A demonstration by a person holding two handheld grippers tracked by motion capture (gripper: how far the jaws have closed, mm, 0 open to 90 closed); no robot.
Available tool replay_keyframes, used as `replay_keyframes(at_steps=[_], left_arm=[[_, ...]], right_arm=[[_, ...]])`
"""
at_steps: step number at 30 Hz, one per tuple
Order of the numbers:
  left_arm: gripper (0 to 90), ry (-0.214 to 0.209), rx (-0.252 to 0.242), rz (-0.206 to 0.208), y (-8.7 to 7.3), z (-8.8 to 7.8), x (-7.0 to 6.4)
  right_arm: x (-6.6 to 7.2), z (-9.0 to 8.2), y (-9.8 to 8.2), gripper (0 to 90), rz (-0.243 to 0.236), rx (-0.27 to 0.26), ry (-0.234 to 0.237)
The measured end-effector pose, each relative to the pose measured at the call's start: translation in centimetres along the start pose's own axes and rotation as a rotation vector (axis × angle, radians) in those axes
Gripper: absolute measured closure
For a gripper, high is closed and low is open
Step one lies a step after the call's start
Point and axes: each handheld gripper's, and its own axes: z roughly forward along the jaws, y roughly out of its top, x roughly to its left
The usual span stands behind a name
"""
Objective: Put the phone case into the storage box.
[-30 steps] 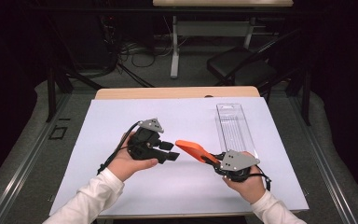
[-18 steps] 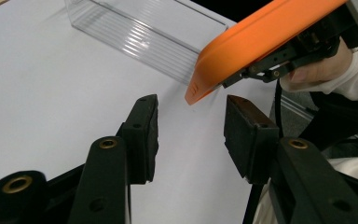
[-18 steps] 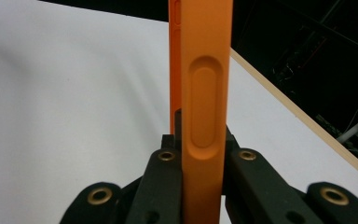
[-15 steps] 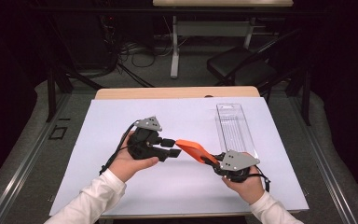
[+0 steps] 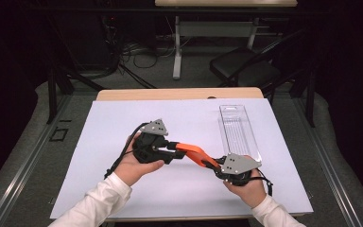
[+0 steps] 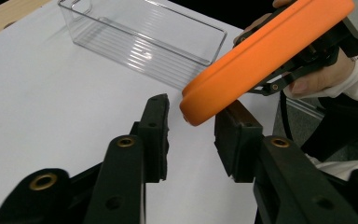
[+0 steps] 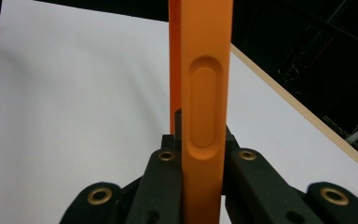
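Orange handle (image 6: pixel 261 56) (tip) between left claw (image 6: pixel 191 135) pads

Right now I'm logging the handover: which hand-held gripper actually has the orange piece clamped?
The right hand-held gripper: its jaws press both sides of the orange piece. The left hand-held gripper has been closing, its pads beside the rounded free end, with a gap showing.
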Motion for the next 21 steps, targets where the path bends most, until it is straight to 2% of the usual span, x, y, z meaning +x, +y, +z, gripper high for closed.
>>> replay_keyframes(at_steps=[12,21], left_arm=[[71.5,0.018,-0.011,0.013,-0.07,-0.16,0.09],[72.2,0.024,-0.006,0.0,-0.26,0.08,0.23]], right_arm=[[0.19,0.22,-0.07,86.5,0.005,0.0,0.013],[0.37,0.39,-0.05,86.5,0.006,0.001,0.026]])
